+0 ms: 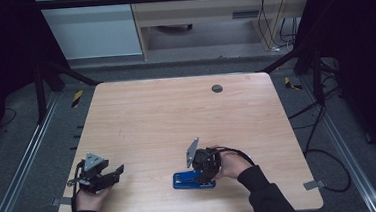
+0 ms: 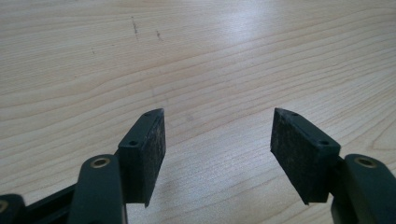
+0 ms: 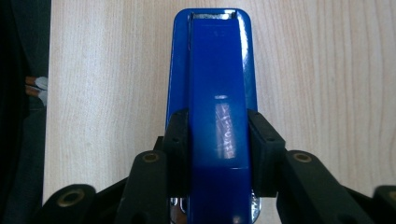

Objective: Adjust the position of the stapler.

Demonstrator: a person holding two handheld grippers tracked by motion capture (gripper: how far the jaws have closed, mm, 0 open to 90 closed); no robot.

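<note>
A blue stapler [image 1: 191,180] lies flat on the wooden table [image 1: 176,117] near its front edge, right of centre. My right gripper [image 1: 204,171] is shut on it; in the right gripper view the two black pads [image 3: 176,149] press both sides of the blue stapler [image 3: 215,88], whose front end points away along the table. My left gripper [image 1: 111,172] rests at the front left of the table, held by a hand. In the left gripper view the left gripper [image 2: 218,140] stands open, with bare wood between its pads.
A small dark round grommet [image 1: 217,88] sits in the table near the far edge. Metal rails run along both sides of the table, and cables lie on the floor at the right. The table's front edge [image 3: 49,93] lies close to the stapler.
</note>
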